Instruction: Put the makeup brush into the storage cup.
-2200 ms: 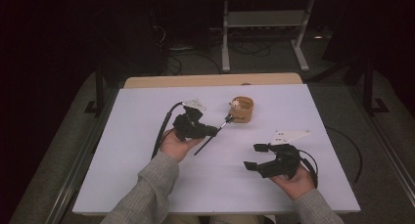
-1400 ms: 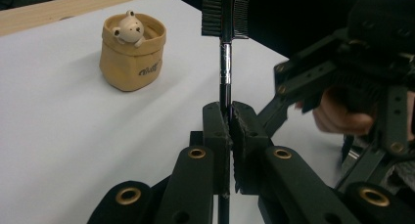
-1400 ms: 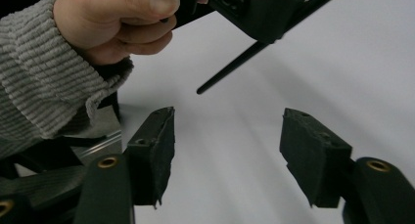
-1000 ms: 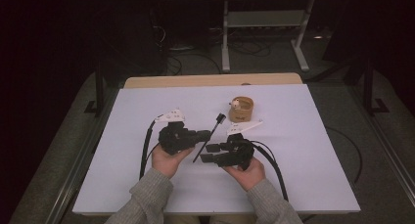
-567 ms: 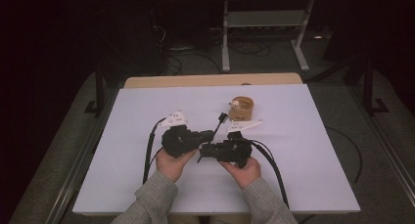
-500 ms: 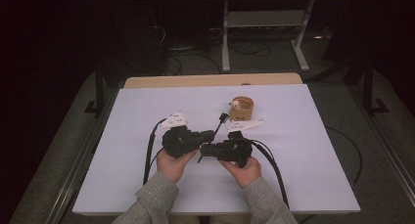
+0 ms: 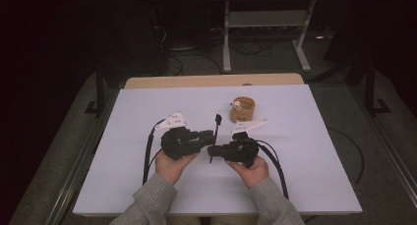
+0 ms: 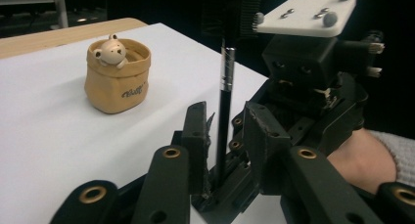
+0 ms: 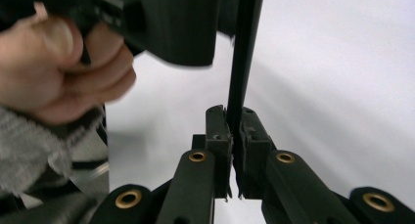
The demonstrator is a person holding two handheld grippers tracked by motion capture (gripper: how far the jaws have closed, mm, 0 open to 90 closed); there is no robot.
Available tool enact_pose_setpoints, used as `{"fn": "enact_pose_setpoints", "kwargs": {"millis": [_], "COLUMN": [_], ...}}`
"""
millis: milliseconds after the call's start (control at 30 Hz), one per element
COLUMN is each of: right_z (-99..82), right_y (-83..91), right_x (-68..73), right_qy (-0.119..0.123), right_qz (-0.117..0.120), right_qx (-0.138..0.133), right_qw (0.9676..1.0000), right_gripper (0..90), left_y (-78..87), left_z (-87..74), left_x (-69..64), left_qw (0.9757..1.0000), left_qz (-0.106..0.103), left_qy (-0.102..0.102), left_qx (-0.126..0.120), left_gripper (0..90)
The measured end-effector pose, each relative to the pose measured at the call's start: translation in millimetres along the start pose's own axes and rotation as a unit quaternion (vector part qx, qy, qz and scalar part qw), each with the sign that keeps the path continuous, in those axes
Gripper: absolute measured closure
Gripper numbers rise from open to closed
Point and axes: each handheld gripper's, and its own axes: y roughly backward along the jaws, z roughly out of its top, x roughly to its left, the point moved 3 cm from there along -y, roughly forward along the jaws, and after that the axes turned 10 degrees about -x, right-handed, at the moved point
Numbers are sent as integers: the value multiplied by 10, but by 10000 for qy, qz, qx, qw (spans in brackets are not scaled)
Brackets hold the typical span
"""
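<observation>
A thin black brush (image 7: 216, 131) with a silver ferrule (image 8: 225, 67) stands between both grippers at the table's middle. My right gripper (image 9: 234, 117) is shut on its black handle (image 9: 243, 62), its jaws having just closed on it. In the high view that right gripper (image 7: 213, 150) points left, toward the other one. My left gripper (image 8: 226, 119) is open, its jaws having just been opening. The handle (image 8: 222, 136) still runs between its fingers (image 8: 195, 131) without touching the pads. From above, the left gripper (image 7: 208, 135) points right, tip to tip with the right one.
A small tan pot with a bear figure (image 7: 243, 108) stands behind the grippers, toward the back right; the same pot (image 8: 117, 75) is at the left of the left gripper view. Both sit on a white table (image 7: 305, 151). Cables trail from both grippers.
The right hand came in from the right to meet the left gripper and closed on the brush handle. The left jaws have parted from the handle.
</observation>
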Motion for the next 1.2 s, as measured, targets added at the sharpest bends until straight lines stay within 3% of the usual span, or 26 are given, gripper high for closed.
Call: {"fn": "enact_pose_setpoints", "kwargs": {"millis": [67,233,333,433,767,833,1200], "right_z": [-1,5,-7,-13,-31,-30,-43], "right_y": [25,78,90,99,112,112,106], "right_x": [11,38,57,73,88,83,73], "right_qy": [122,330,516,652,752,736,683], "right_qz": [-31,95,101,143,226,200,203], "right_qx": [116,340,514,565,593,551,627], "right_qw": [9999,9988,9973,9962,9952,9956,9955], "right_gripper": [847,847,847,847,846,837,845], "left_y": [9,6,12,15,46,59,49], "left_z": [6,8,28,37,29,35,0], "left_x": [11,-29,-63,-73,-98,-94,-97], "left_qw": [9999,9993,9990,9985,9982,9983,9977], "left_qz": [-94,-266,-398,-486,-474,-473,-561], "left_qy": [92,4,58,-64,-180,-212,-155], "left_qx": [48,246,210,261,317,251,351], "left_gripper": [698,713,748,840,858,900,899]}}
